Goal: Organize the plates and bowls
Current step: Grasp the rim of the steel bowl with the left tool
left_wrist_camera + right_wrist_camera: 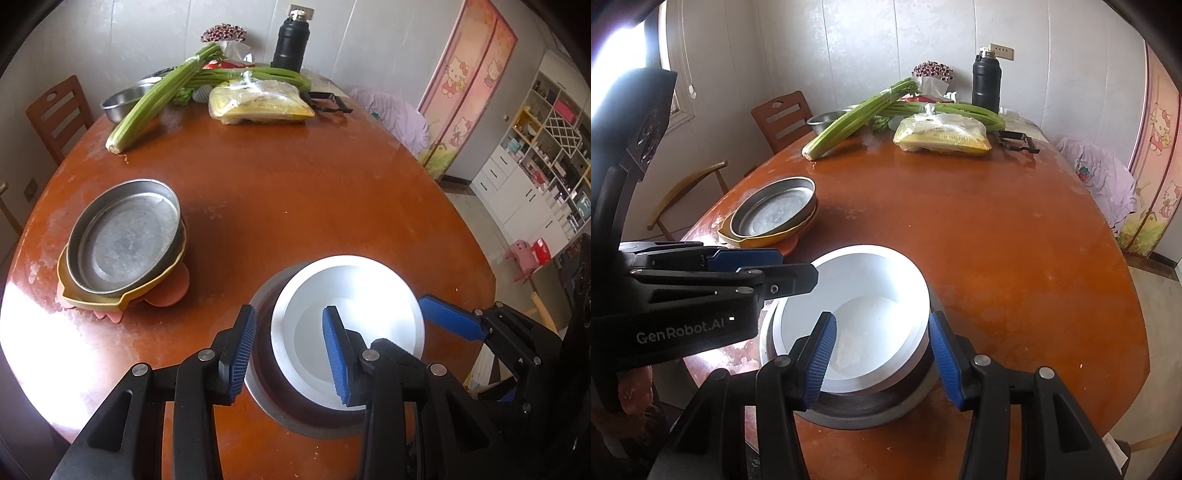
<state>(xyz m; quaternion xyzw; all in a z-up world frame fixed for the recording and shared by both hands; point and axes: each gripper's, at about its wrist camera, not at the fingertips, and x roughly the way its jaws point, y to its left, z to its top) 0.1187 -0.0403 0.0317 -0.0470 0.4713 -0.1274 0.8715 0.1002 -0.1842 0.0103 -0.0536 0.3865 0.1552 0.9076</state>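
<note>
A white bowl (347,325) (864,295) sits inside a larger metal bowl (258,384) (871,410) near the front edge of the round wooden table (295,192). My left gripper (290,310) (799,264) straddles their left rims, with one pad outside the metal bowl and the other inside the white bowl. My right gripper (882,317) straddles the white bowl's right wall, one pad inside and one outside, and its finger (450,317) shows at that rim. Both grippers look closed on the walls between their pads. To the left a metal plate (129,236) (775,210) is stacked on a yellow plate (92,299).
A pink mat (173,291) lies under the plate stack. Celery (155,99), a bag of food (258,103), a steel bowl (122,99), a black flask (290,44) and a black tool (328,101) crowd the far side. A wooden chair (59,114) stands at the left.
</note>
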